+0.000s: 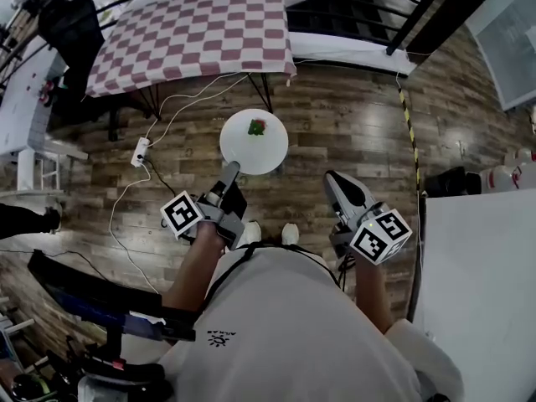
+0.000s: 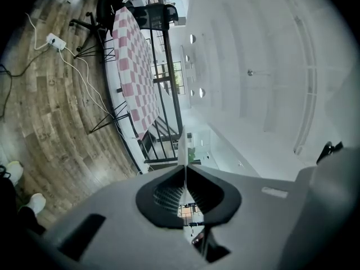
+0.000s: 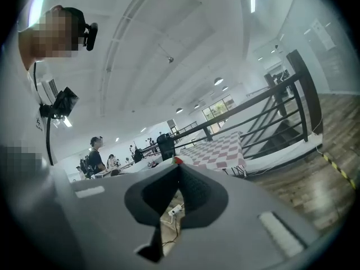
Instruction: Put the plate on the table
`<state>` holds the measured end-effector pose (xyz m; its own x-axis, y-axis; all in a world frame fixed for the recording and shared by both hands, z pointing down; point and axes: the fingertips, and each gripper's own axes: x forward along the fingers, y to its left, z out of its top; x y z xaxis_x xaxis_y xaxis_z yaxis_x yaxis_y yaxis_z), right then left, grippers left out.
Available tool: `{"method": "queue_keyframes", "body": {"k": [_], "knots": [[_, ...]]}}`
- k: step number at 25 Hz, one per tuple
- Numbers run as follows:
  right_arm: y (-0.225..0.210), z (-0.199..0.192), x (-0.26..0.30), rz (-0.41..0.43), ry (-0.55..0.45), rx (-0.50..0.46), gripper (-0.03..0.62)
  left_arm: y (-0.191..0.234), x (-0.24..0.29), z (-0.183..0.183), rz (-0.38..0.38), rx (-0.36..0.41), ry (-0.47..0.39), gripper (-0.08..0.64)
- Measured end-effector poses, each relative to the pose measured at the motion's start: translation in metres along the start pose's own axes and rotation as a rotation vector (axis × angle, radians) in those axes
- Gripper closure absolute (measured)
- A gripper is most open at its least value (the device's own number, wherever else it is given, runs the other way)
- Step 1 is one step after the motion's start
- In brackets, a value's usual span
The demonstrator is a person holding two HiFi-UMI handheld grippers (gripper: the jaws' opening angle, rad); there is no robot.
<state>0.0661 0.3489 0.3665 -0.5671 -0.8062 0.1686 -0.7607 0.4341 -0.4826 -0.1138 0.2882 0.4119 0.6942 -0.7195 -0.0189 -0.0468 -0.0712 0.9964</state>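
A round white plate (image 1: 254, 145) carrying a small green and red item (image 1: 257, 127) hangs above the wooden floor, in front of the person. My left gripper (image 1: 230, 168) is shut on the plate's near rim. In the left gripper view the plate (image 2: 183, 145) shows edge-on as a thin white line pinched between the closed jaws of the left gripper (image 2: 184, 170). The table with a pink-and-white checked cloth (image 1: 193, 32) stands just beyond the plate. My right gripper (image 1: 335, 178) is to the right of the plate, apart from it, shut with nothing in it (image 3: 179, 166).
A power strip (image 1: 140, 151) with white cables lies on the floor left of the plate. A black railing (image 1: 360, 7) runs behind the table. A dark office chair (image 1: 71, 23) stands at the table's left end. A white surface (image 1: 477, 266) fills the right side.
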Motion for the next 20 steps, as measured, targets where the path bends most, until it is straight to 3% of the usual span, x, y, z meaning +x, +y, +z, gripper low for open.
{"method": "queue_keyframes", "body": {"k": [20], "knots": [[0.049,-0.024,0.044,-0.061,-0.019,-0.002,0.583,0.014,-0.044,0.067,-0.022,0.004,0.019,0.54]]}}
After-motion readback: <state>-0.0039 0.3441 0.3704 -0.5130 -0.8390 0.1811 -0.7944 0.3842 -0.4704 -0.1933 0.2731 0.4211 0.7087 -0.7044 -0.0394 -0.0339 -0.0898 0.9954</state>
